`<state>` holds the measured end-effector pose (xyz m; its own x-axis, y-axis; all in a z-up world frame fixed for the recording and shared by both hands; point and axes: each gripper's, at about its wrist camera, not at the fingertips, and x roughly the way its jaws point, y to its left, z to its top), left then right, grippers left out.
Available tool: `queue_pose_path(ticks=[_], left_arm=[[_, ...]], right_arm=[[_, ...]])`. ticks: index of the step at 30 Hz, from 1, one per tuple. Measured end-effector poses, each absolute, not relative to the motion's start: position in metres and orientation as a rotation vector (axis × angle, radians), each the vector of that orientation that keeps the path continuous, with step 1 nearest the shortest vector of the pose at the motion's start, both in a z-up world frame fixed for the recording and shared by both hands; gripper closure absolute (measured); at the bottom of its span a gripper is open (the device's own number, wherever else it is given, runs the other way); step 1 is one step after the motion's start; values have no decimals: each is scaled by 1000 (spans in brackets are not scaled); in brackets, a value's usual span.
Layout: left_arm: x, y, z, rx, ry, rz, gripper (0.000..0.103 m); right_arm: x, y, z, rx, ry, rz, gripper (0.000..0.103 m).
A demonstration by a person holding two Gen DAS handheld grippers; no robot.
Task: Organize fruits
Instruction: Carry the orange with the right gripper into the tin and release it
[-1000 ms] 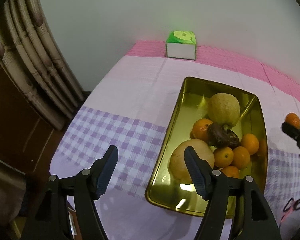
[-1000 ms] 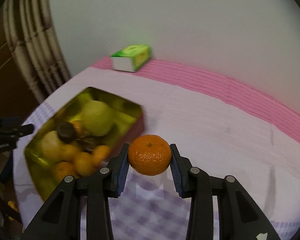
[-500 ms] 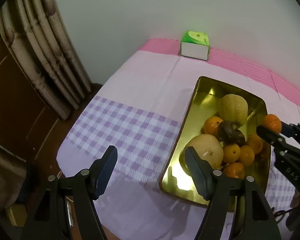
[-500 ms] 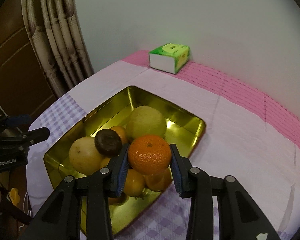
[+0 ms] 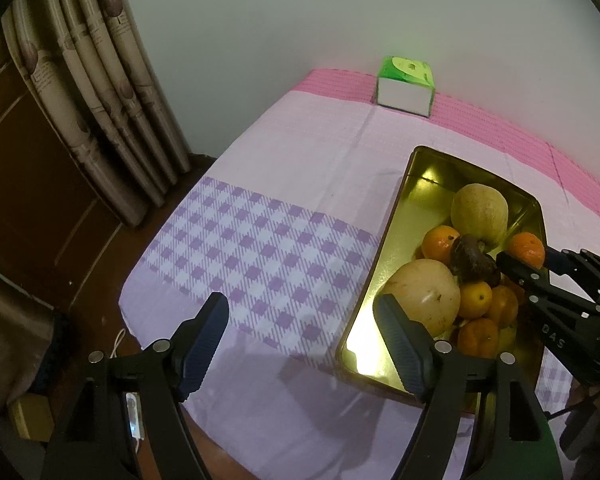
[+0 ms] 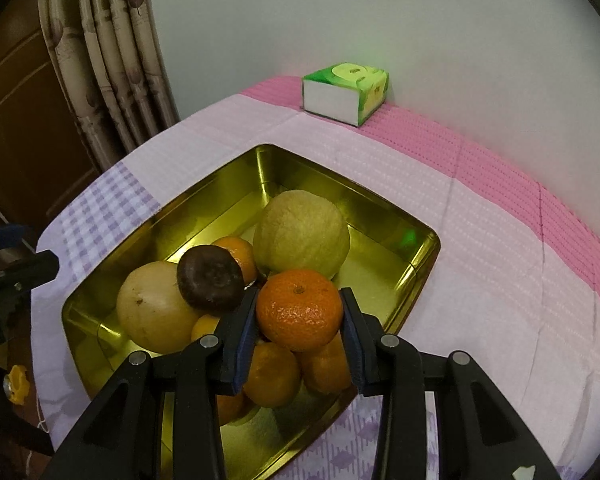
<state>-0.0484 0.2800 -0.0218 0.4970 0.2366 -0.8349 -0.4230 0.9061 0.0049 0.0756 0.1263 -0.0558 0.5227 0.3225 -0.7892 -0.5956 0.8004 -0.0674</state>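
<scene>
A gold metal tray (image 6: 384, 208) (image 5: 416, 176) on the cloth holds two large pale yellow fruits, a dark brown fruit (image 6: 210, 278) and several small oranges. My right gripper (image 6: 300, 322) is shut on an orange tangerine (image 6: 299, 309), held just above the pile in the tray. In the left wrist view that gripper and its tangerine (image 5: 526, 249) reach in from the right. My left gripper (image 5: 304, 344) hangs over the table's near edge, left of the tray. Its jaws are opening and nothing is between them.
A green and white tissue box (image 5: 405, 86) (image 6: 346, 94) stands at the far edge against the wall. The pink and purple-checked cloth (image 5: 260, 248) covers the table. Curtains (image 5: 100, 100) and a dark wooden door lie left. A yellow item (image 6: 15, 384) sits on the floor.
My right gripper has carried the tangerine from over the bare cloth leftward and down to above the fruit in the tray. The left gripper's jaws have spread wider.
</scene>
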Motion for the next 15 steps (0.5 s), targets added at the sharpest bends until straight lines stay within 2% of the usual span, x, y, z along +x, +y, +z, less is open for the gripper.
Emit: queue_pose_path(ticks=[15], left_arm=[[-49,273,-26,-189,986,388,26]], right_arm=[[80,129,-70,-362,898,536,66]])
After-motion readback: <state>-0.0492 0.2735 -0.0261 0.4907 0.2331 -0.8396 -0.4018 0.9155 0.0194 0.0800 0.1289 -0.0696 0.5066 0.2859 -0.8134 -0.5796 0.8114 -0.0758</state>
